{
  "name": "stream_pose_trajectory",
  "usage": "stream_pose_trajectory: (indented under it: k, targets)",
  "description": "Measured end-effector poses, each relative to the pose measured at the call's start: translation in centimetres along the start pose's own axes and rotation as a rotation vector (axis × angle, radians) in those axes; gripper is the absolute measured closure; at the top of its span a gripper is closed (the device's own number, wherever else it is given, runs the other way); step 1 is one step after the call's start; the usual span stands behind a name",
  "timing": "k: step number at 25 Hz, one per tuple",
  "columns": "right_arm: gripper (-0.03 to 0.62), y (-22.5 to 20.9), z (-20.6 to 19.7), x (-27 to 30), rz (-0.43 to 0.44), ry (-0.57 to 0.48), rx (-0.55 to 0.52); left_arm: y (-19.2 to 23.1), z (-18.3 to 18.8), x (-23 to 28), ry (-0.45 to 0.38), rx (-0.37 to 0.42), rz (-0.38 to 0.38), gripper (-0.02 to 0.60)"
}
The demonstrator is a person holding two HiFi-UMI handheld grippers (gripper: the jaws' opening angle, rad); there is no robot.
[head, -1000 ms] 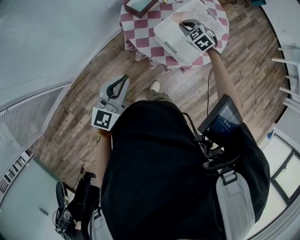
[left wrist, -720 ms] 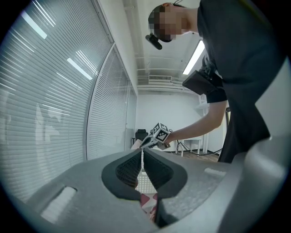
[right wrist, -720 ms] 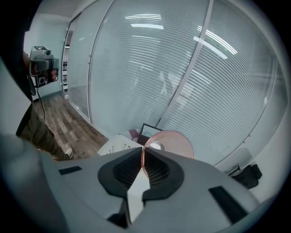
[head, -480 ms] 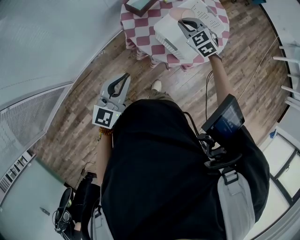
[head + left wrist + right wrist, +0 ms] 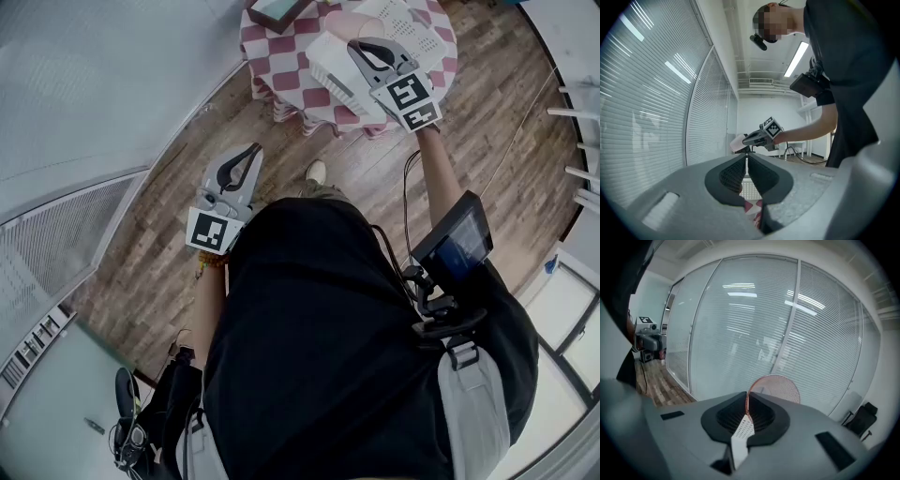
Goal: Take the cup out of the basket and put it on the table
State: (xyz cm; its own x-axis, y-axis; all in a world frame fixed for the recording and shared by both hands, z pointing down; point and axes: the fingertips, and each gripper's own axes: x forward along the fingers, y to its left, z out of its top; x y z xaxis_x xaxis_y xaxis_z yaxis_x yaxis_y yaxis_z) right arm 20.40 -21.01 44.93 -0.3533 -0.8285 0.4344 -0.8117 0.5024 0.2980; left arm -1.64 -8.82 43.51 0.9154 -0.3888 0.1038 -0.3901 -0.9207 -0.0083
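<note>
**Head view.** The right gripper [image 5: 358,45] is raised over the white perforated plastic basket [image 5: 330,77]. The basket stands on the round table with a pink-and-white checked cloth [image 5: 281,67]. The pale pink translucent cup [image 5: 339,20] hangs at the gripper's tips and appears lifted clear of the basket. The left gripper [image 5: 253,152] is well apart, over the wooden plank floor [image 5: 141,262].

**Left gripper view.** The jaws are together, with nothing between them.

**Right gripper view.** The jaws are pinched narrow on the cup's thin rim wall.

**Assessment.** The cup looks light, thin-walled, smooth and likely a little flexible. The rim pinch looks adequate, though the cup could swing or slip.
</note>
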Motion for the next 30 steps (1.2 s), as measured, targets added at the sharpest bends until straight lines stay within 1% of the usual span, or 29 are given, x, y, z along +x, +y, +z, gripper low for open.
stream_pose_trajectory:
  k: [4,7,10,15,20,24,28,30]
  targets:
    - [0.569,1.1,1.9,-1.2,-0.013,-0.061,-0.011,0.0,-0.1,0.4,-0.012,0.0,-0.009,0.575]
    - [0.569,1.9,3.4,-2.0,-0.016,-0.104,-0.013,-0.1,-0.2,0.7,-0.001,-0.012,-0.019,0.575]
    - [0.569,2.4,4.8,-2.5,-0.018,-0.141,-0.019,0.0,0.3,1.1,-0.012,0.007,-0.029,0.575]
    - [0.569,3.5,5.9,-3.9,-0.019,-0.184,0.005,-0.7,0.7,1.6,-0.027,0.025,-0.055,0.575]
    - [0.569,4.6,6.4,-4.2,-0.029,-0.231,0.034,0.1,0.5,2.1,-0.034,0.027,-0.068,0.575]
    - [0.569,5.8,7.8,-7.2,-0.044,-0.294,0.056,-1.4,2.6,2.1,-0.085,0.045,-0.085,0.575]
    - [0.569,7.1,8.6,-9.1,-0.039,-0.345,0.035,-2.3,3.3,2.1,-0.084,0.051,-0.09,0.575]
    - [0.569,7.6,8.9,-9.9,-0.043,-0.364,0.047,-2.6,3.6,2.1,-0.086,0.053,-0.095,0.575]
